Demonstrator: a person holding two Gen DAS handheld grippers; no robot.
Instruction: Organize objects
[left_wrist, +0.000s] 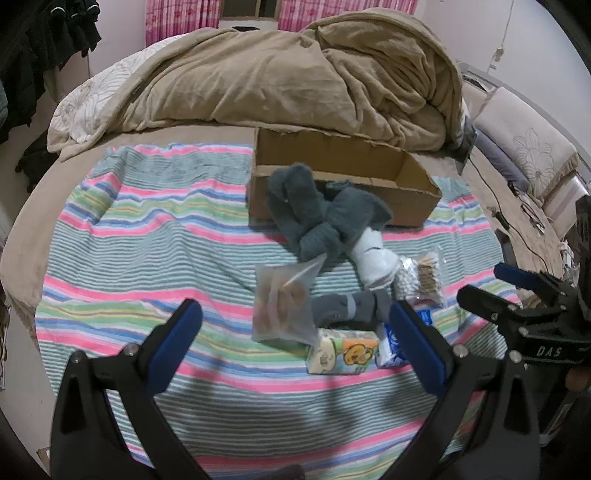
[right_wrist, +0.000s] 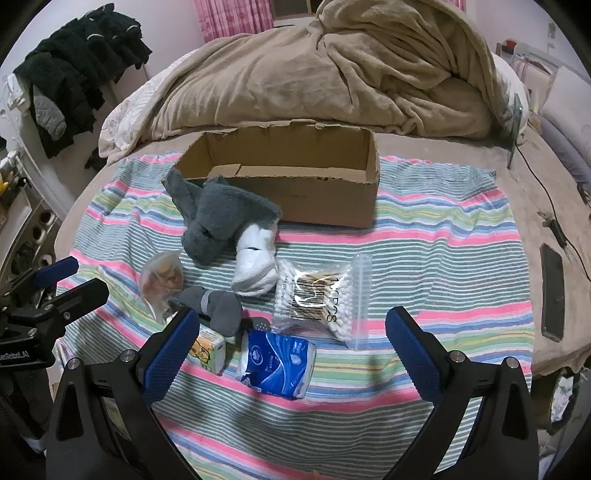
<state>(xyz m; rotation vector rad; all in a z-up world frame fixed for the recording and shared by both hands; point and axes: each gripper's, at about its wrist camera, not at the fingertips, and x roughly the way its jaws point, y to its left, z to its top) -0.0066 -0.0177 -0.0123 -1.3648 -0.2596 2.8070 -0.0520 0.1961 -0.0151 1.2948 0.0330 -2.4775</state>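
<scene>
A small pile of loose things lies on a striped cloth (right_wrist: 424, 229) spread over a bed. Toward the cloth's near edge sits a blue pack of tissues (right_wrist: 277, 363), lying on its side. Just beside it on the left is a small cartoon-printed packet (right_wrist: 208, 349), partly hidden behind my right tool's left finger. Just beyond these lies a folded grey sock (right_wrist: 218, 306), and to its left a cloudy plastic pouch (right_wrist: 162, 280) with brownish contents I cannot make out. To the right of the sock is a clear zip bag of cotton swabs (right_wrist: 321, 299). A white sock bundle (right_wrist: 256, 258) touches that bag's far left corner. Beyond it a dark grey fleece bundle (right_wrist: 218, 218) rests against the front wall of a cardboard box (right_wrist: 332, 201), which is open at the top and stands near the cloth's far edge, about midway along it.

My right gripper (right_wrist: 288, 343) hangs above the cloth's near edge, its blue-padded fingers spread wide with nothing between them. My left gripper (left_wrist: 295, 339) hangs low over the cloth to the left of the pile, also spread wide and gripping nothing.

Behind the box a tan blanket (right_wrist: 332, 74) is heaped across the bed. A dark phone (right_wrist: 553, 291) lies on the mattress just past the cloth's right edge.
</scene>
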